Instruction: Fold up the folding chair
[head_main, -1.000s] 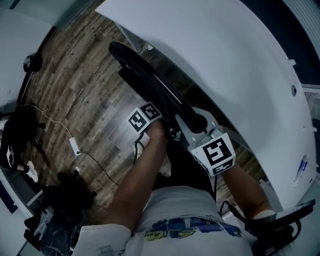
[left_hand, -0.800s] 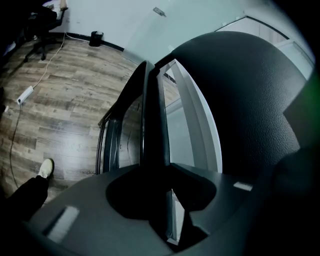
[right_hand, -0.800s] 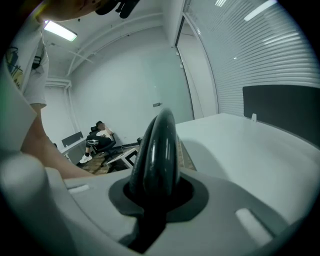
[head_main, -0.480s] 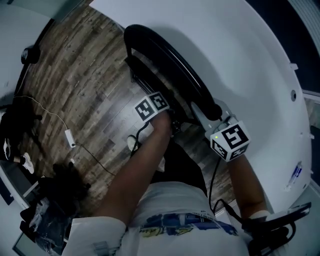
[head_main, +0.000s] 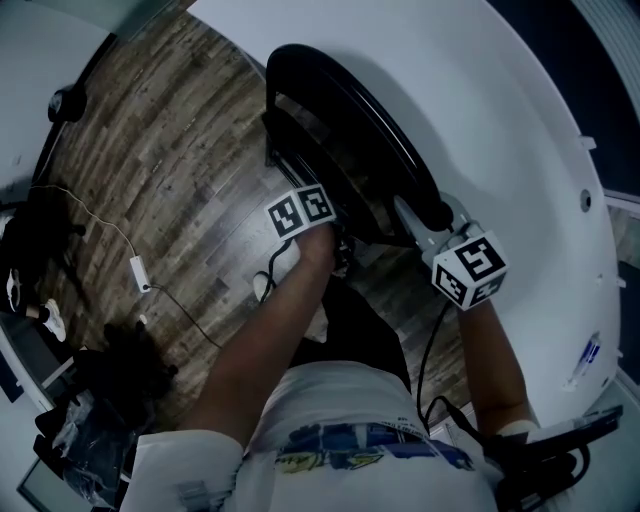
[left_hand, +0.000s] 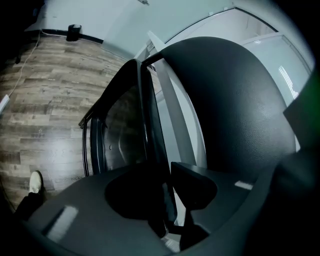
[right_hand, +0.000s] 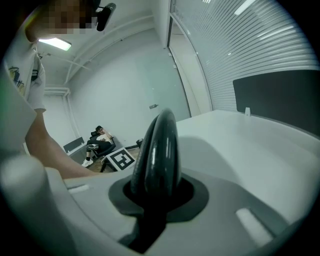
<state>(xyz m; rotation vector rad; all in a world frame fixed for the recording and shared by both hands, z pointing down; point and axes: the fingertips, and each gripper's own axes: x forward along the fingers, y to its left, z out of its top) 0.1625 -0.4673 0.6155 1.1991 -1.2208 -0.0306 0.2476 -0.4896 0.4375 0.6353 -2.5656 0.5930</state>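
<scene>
The black folding chair (head_main: 350, 130) stands folded flat on the wood floor, edge-on beside the white table (head_main: 480, 90). My left gripper (head_main: 342, 243) reaches in at the chair's near side. A thin black frame edge (left_hand: 150, 130) runs between its jaws; the jaws are opening, though the right pad still touches the edge. My right gripper (head_main: 420, 215) is shut on the rounded top edge of the chair's back (right_hand: 157, 145), which stands up between its jaws (right_hand: 155, 200). The chair's broad black panel (left_hand: 240, 110) fills the right of the left gripper view.
The table's curved rim lies right behind the chair. A white cable with a small adapter (head_main: 137, 272) trails over the floor at left, near dark bags (head_main: 40, 250). A person sits on a chair (right_hand: 99, 142) far across the room.
The chair has swung further toward the table and stands closer to its rim. Both grippers went with it, up and to the right in the head view, keeping their hold.
</scene>
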